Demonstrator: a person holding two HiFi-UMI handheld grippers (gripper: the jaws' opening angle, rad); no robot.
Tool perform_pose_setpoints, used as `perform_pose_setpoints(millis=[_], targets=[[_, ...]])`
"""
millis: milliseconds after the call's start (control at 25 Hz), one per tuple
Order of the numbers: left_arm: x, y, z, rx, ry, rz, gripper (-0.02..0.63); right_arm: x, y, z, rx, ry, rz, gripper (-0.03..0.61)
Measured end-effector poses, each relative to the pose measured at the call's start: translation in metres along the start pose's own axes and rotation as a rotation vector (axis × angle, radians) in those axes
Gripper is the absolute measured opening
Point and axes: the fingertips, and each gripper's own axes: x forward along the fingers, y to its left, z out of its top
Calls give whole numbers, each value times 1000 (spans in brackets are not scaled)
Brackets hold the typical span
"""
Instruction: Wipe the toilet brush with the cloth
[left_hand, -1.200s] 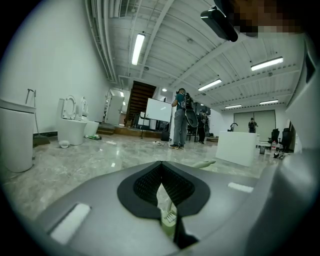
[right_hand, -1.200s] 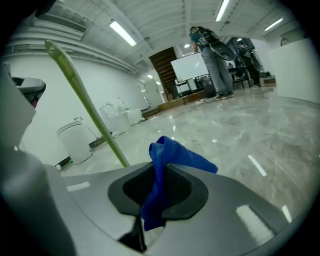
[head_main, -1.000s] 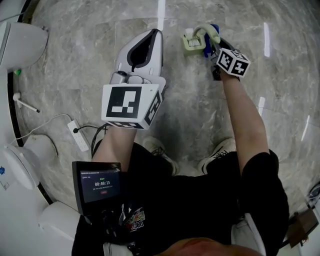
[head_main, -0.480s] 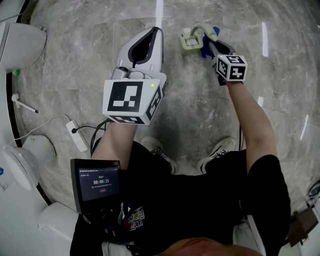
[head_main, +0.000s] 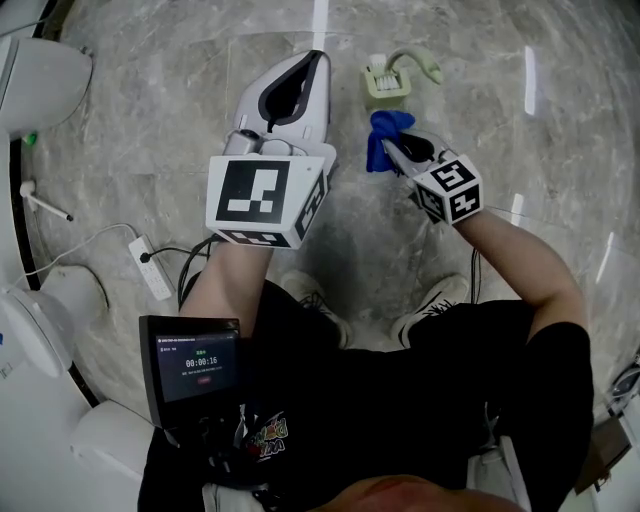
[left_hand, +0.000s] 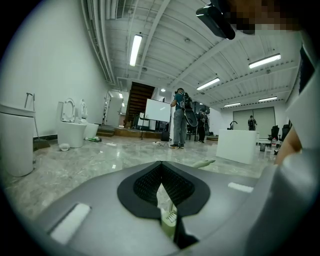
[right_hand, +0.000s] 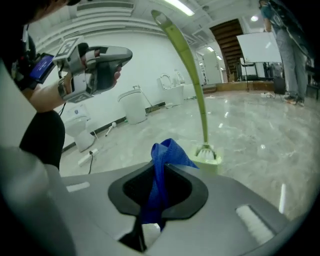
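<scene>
Toilet brush (head_main: 388, 82) stands on the floor, just clear of the blue cloth (head_main: 380, 128) pinched in the right gripper (head_main: 397, 152). The left gripper (head_main: 316, 66) is pressed together on nothing. Next, I judge, the cloth must reach the handle.

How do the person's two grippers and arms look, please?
Both the left gripper and the right gripper have pale grey shells with black-lined claws. Each carries a white cube with black square markers. The sleeves are short and black.

A small screen (head_main: 198, 368) worn at the person's waist shows a timer reading 00:00:16. Its other lines, and the shirt print (head_main: 268, 437) below, are too small to read.
</scene>
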Motion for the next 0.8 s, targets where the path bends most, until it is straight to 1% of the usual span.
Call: perform_pose_setpoints(millis=[80, 160, 280, 320, 400, 480, 560, 680, 800], targets=[[0, -1, 1, 2, -2, -3, 9, 24, 8, 13, 107, -35, -6, 51], [-1, -3, 2, 4, -3, -4, 9, 48, 8, 29, 196, -91, -45, 51], [-2, -2, 1, 4, -3, -2, 9, 77, -8, 51, 258, -187, -149, 51], [-3, -1, 1, 4, -4, -1, 9, 83, -17, 53, 276, -204, -190, 51], [-5, 0, 3, 4, -9, 2, 9, 93, -36, 46, 303, -204, -263, 51], [-8, 1, 5, 3, -19, 3, 9, 95, -51, 34, 312, -182, -316, 51], [-10, 1, 8, 2, -30, -1, 9, 92, -58, 28, 304, -171, -337, 51], [-9, 0, 9, -2, -35, -5, 9, 90, -55, 35, 250, -173, -307, 51], [-5, -2, 6, -6, -28, -13, 9, 82, -37, 42, 168, -163, -239, 51]])
